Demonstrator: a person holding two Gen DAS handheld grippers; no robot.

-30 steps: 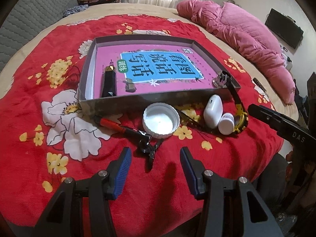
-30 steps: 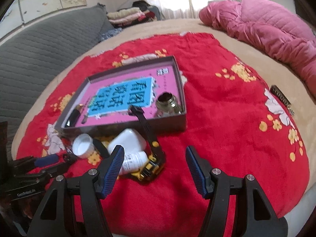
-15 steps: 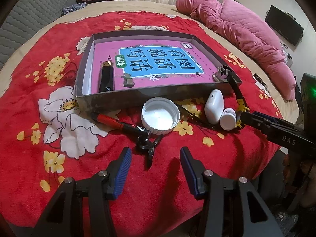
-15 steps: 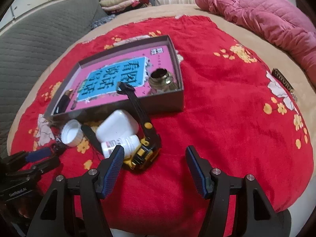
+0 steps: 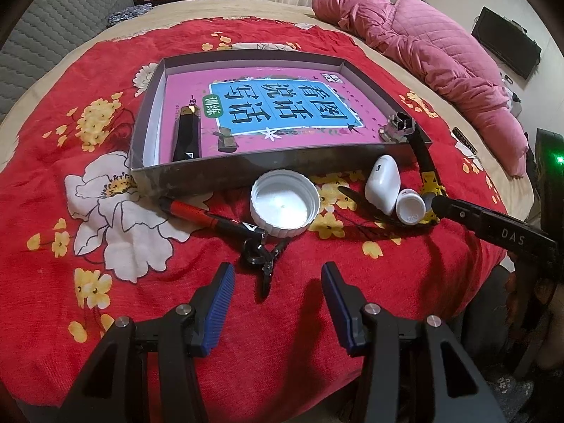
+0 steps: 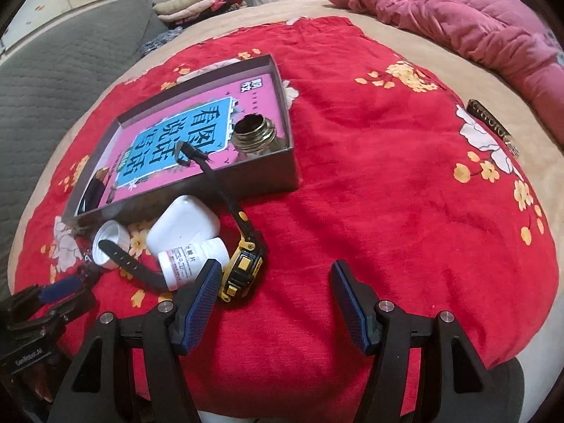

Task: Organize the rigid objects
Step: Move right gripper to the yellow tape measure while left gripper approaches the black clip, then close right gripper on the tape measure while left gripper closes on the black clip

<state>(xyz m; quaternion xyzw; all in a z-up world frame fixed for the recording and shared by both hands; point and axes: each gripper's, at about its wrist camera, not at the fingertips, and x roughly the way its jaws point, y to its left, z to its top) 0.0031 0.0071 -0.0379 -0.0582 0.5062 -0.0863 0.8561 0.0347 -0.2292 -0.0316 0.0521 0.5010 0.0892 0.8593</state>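
Observation:
A grey box (image 5: 246, 172) (image 6: 261, 179) with a pink and blue printed floor sits on the red floral blanket. In it lie a black lighter (image 5: 187, 137) and a brass jar (image 6: 254, 135). In front of it lie a red-handled tool with a black clip (image 5: 211, 220), a white lid (image 5: 283, 202), a white case (image 5: 382, 183) (image 6: 183, 225), a small white pill bottle (image 5: 410, 208) (image 6: 192, 257) and a yellow and black watch (image 6: 245, 264). My left gripper (image 5: 275, 287) is open just before the clip. My right gripper (image 6: 273, 290) is open, its left finger beside the watch.
A pink quilt (image 5: 423, 53) lies at the back right. Folded clothes (image 6: 197, 5) and a grey padded surface (image 6: 53, 70) are at the back left. A small dark comb (image 6: 491, 127) lies at the blanket's right edge.
Both grippers have moved forward and lower toward the objects. The right one has closed in on the watch and bottle. Nothing was picked up.

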